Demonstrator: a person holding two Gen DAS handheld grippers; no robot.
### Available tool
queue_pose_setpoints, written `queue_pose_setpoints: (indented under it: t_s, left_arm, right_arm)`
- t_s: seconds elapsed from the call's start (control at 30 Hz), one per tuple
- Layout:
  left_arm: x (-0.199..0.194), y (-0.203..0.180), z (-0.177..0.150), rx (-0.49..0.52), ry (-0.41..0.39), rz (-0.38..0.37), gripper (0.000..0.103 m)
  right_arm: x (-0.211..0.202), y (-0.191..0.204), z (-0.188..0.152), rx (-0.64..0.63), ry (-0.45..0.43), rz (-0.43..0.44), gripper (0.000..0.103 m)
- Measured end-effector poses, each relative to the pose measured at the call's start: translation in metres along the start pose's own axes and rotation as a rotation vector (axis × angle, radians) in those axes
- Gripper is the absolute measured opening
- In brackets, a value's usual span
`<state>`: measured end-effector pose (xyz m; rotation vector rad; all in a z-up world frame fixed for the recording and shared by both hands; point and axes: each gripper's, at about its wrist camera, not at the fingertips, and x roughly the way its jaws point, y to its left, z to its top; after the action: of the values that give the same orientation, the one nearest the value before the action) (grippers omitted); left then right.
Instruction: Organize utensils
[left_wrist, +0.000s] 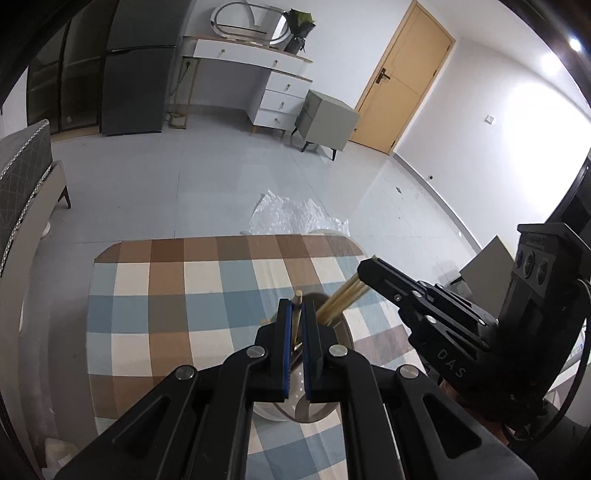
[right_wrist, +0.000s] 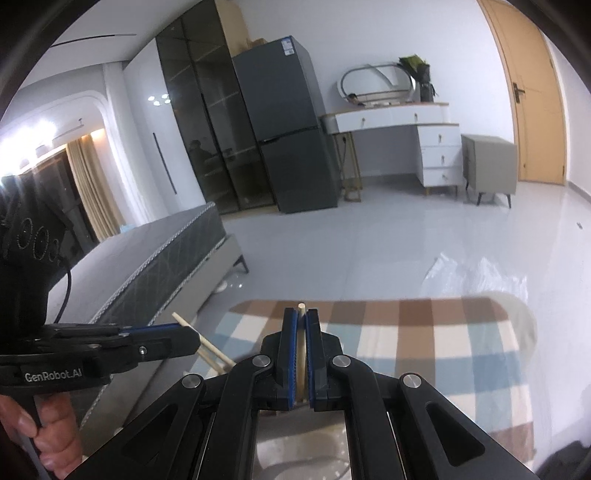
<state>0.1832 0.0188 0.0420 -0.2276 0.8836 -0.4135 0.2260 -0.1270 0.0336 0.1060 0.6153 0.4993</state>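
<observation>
A home bedroom: a bed (right_wrist: 147, 258), fridge (right_wrist: 291, 125), white dressing table (right_wrist: 406, 118) with mirror (right_wrist: 376, 83), wooden door (left_wrist: 406, 74).

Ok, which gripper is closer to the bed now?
Left. The left gripper sits on the side toward the bed; the right gripper is beyond it, over the checked table.
</observation>
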Motion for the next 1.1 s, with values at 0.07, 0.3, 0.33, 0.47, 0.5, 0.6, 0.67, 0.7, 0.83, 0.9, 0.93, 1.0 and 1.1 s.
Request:
queue_pose_setpoints:
  t_s: [0.07,0.3,0.33,0.47,0.5,0.6,0.67,0.7,0.83,0.9,0.93,1.0,1.1]
  left_arm:
    - [0.001,-0.002,-0.002,-0.001,0.016,-0.007,0.000]
    - [-0.003,0.000,-0.006,-0.032,0.030,0.023,0.000]
    - [-0.004,-0.002,-0.006,-0.030,0.034,0.030,0.001]
    - [-0.006,-0.001,-0.006,-0.050,0.058,0.050,0.012]
    - [-0.008,-0.001,-0.006,-0.055,0.056,0.052,0.017]
    - [-0.020,-0.005,-0.008,-0.052,0.031,0.075,0.039]
    - [-0.026,-0.006,-0.010,-0.052,0.014,0.091,0.043]
    - [-0.033,-0.009,-0.010,-0.051,0.000,0.113,0.046]
    - [-0.049,-0.019,-0.015,-0.038,-0.047,0.150,0.054]
    - [-0.061,-0.028,-0.019,-0.018,-0.079,0.185,0.061]
    - [-0.064,-0.030,-0.020,-0.012,-0.087,0.199,0.068]
    - [-0.071,-0.036,-0.024,0.004,-0.111,0.232,0.071]
    - [-0.085,-0.045,-0.030,0.022,-0.152,0.264,0.075]
  right_arm:
    - [0.001,-0.001,-0.001,0.007,0.000,0.019,0.004]
    - [-0.001,0.001,-0.002,0.010,0.018,0.029,0.007]
    - [-0.003,0.001,-0.003,0.015,0.018,0.029,0.009]
    - [-0.015,-0.002,-0.002,0.031,0.005,0.015,0.026]
    - [-0.021,-0.002,0.000,0.035,-0.007,0.011,0.027]
    - [-0.036,-0.002,0.002,0.038,-0.027,-0.001,0.038]
    - [-0.049,-0.004,0.002,0.044,-0.046,-0.011,0.041]
    - [-0.056,-0.004,0.003,0.047,-0.055,-0.016,0.042]
    - [-0.079,-0.001,0.001,0.041,-0.075,-0.025,0.042]
    - [-0.094,0.002,0.001,0.040,-0.098,-0.024,0.044]
    - [-0.100,0.003,0.001,0.043,-0.108,-0.024,0.047]
    - [-0.116,0.007,-0.001,0.046,-0.135,-0.027,0.049]
    - [-0.136,0.012,-0.003,0.043,-0.170,-0.038,0.063]
